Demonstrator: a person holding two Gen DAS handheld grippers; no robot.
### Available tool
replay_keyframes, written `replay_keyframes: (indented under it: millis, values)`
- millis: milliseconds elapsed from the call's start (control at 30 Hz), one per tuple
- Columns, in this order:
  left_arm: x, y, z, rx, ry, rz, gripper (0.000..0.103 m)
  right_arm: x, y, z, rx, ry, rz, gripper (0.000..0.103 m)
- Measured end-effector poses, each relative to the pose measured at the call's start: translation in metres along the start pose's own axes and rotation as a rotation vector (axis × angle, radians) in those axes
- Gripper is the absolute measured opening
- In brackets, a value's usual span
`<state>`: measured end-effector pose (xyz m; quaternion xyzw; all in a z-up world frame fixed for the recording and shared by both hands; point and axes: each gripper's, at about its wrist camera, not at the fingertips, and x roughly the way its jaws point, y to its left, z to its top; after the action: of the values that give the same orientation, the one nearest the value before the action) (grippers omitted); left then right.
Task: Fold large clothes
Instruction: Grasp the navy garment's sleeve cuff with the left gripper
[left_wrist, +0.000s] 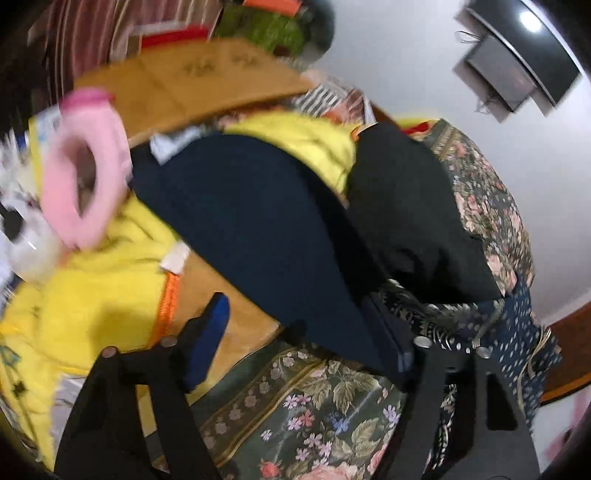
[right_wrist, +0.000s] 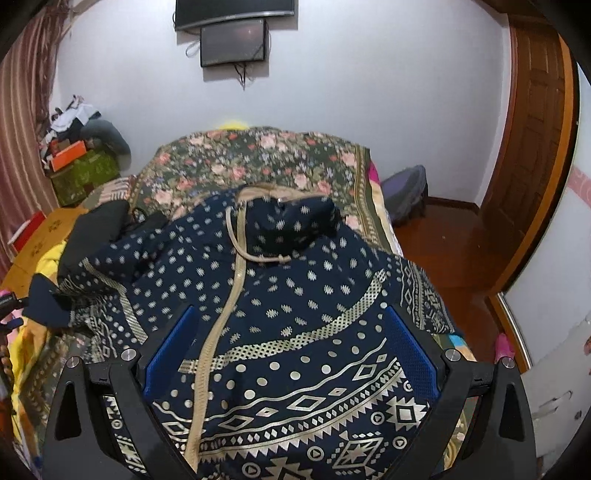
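Note:
A navy dress with silver dots, geometric borders and a beige trim lies spread on the floral bedspread. My right gripper is open just above its patterned hem, one blue pad on each side. In the left wrist view, my left gripper is open; a plain navy part of the cloth stretches between its fingers and drapes over the right finger. The dotted part of the dress shows at the right. The view is blurred.
A yellow garment, a black garment and a pink padded ring lie at the left of the bed. A wooden board is behind. A screen hangs on the wall; a wooden door is at right.

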<state>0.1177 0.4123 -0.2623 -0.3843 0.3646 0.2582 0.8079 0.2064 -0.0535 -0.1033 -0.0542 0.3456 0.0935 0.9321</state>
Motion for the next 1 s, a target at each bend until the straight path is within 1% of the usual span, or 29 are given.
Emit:
replay_keyframes:
  millis: [33,100,167,200,233,300,367,400,433,467,500,533,567,600,633,733,800,833,933,1000]
  values:
    - [0.007,0.005,0.001,-0.026,0.012,-0.011,0.070,0.003,0.000,0.000,-0.001,0.005,0.000,0.099]
    - [0.019,0.014,0.005,-0.069,0.024,-0.005,0.070,0.007,0.001,0.000,-0.005,0.014,-0.001,0.099]
    - [0.030,0.025,0.010,-0.111,0.028,0.004,0.066,0.011,0.002,0.000,-0.010,0.020,-0.003,0.099]
    - [0.035,0.030,0.012,-0.133,0.039,0.003,0.063,0.012,0.003,0.000,-0.013,0.023,-0.004,0.099]
    - [0.038,0.035,0.014,-0.158,0.048,-0.007,0.063,0.012,0.003,-0.001,-0.018,0.024,-0.006,0.099]
    - [0.043,0.040,0.018,-0.183,0.035,-0.025,0.061,0.013,0.003,-0.001,-0.021,0.026,-0.008,0.099]
    - [0.044,0.038,0.021,-0.147,0.028,0.001,0.046,0.014,0.004,-0.001,-0.021,0.030,-0.002,0.099]
    - [0.043,0.034,0.023,-0.115,0.015,0.035,0.035,0.013,0.005,0.000,-0.022,0.030,0.001,0.099]
    - [0.041,0.031,0.024,-0.082,0.000,0.060,0.027,0.013,0.005,0.000,-0.024,0.029,0.002,0.099]
    - [0.038,0.026,0.025,-0.046,-0.017,0.089,0.021,0.012,0.007,0.000,-0.027,0.028,0.002,0.099]
    - [0.037,0.022,0.026,-0.018,-0.031,0.114,0.010,0.012,0.008,0.001,-0.030,0.027,0.003,0.099]
    - [0.033,0.014,0.026,0.023,-0.045,0.152,0.006,0.011,0.009,0.001,-0.035,0.025,0.003,0.099]
    - [0.025,0.004,0.026,0.070,-0.075,0.178,0.006,0.009,0.009,0.002,-0.038,0.022,0.004,0.099]
    - [0.017,-0.003,0.026,0.094,-0.099,0.186,0.005,0.008,0.009,0.002,-0.039,0.018,0.005,0.099]
    - [0.005,-0.012,0.026,0.123,-0.130,0.179,0.005,0.007,0.009,0.002,-0.040,0.014,0.007,0.099]
    - [-0.028,-0.032,0.030,0.166,-0.193,0.114,0.004,0.004,0.007,0.004,-0.037,0.009,0.017,0.099]
    - [-0.062,-0.055,0.030,0.207,-0.253,0.062,0.004,0.001,0.006,0.004,-0.038,0.004,0.023,0.099]
    - [-0.069,-0.064,0.030,0.223,-0.273,0.044,0.004,0.000,0.005,0.005,-0.038,-0.002,0.026,0.099]
    - [-0.114,-0.104,0.027,0.302,-0.360,-0.041,0.004,-0.004,0.004,0.007,-0.043,-0.018,0.037,0.099]
    - [-0.135,-0.130,0.025,0.350,-0.395,-0.093,0.004,-0.007,0.003,0.009,-0.048,-0.031,0.043,0.099]
